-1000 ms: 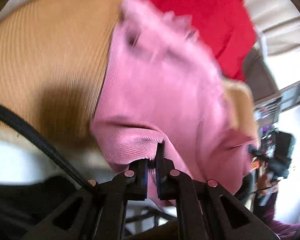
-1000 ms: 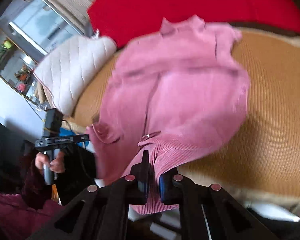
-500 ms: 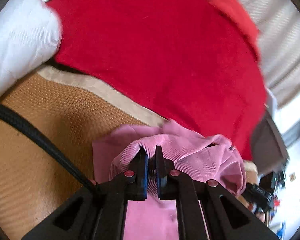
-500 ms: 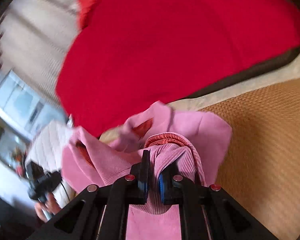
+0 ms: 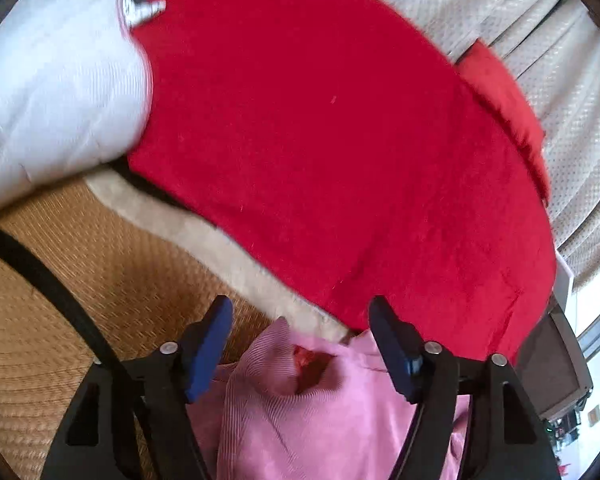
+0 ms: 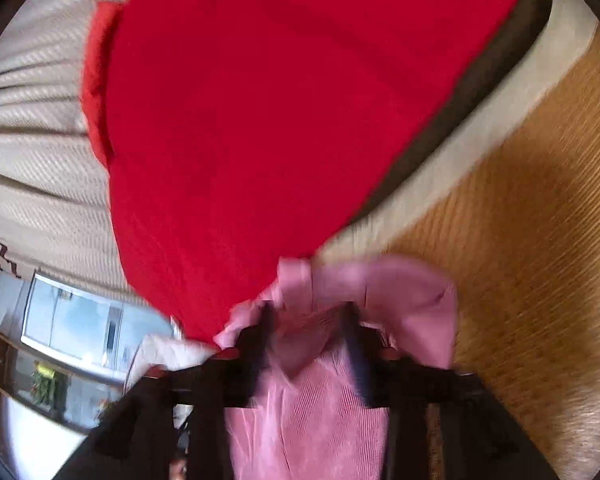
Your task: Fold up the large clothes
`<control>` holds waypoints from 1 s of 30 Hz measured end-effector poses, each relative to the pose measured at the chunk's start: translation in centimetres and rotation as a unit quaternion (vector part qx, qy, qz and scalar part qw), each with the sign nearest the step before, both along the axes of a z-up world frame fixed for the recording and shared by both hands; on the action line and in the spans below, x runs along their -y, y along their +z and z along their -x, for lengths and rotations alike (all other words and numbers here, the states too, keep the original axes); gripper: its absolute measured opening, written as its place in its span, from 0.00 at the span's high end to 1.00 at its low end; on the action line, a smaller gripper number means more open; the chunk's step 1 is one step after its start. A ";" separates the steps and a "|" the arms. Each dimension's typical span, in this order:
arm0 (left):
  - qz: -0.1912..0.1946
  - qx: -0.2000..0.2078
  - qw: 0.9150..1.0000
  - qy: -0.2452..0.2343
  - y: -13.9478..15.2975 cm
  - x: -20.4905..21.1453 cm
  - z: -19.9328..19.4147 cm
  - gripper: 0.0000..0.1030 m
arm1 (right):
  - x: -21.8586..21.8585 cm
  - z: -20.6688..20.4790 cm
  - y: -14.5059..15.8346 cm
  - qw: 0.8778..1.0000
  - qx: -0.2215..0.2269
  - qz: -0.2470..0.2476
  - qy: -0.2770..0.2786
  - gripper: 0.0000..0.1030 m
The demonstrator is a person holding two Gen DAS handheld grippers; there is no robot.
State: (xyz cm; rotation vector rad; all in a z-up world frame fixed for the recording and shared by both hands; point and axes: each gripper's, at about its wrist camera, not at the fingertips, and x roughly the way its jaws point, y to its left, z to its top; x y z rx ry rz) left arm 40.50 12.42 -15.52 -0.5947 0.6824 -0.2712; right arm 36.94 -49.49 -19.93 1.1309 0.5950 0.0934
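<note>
Left wrist view: both tongs (image 5: 300, 336) (image 6: 307, 320) just spread, releasing ribbed pink sweater (image 5: 300, 408) on woven mat (image 5: 80, 280).

Under me is a bed covered by a tan woven mat (image 5: 60, 320), its ribbed weave running across both my views. Along the mat's far edge shows a strip of cream bedding (image 5: 228, 244). A big red blanket (image 5: 319, 140) lies spread beyond that strip, overlapping it. A white quilted pillow (image 5: 52, 92) sits at the left, touching the red blanket's edge. The pink ribbed sweater (image 5: 300, 420) lies bunched on the mat, its top edge reaching the cream strip just short of the red blanket.
</note>
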 end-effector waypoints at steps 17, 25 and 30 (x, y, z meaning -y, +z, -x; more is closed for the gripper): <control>-0.223 -0.165 0.960 -0.034 -6.6 4.5 1.6 0.22 | -14.1 -1.6 -0.7 0.925 -0.152 0.324 0.127 0.67; -0.195 -0.117 0.974 -0.019 -4.0 4.6 -0.3 0.22 | -14.4 -2.3 3.5 0.942 -0.075 0.309 0.107 0.64; -0.179 -0.162 0.970 -0.015 -6.1 4.9 -3.0 0.20 | -13.9 -4.1 -0.2 0.935 -0.148 0.300 0.117 0.62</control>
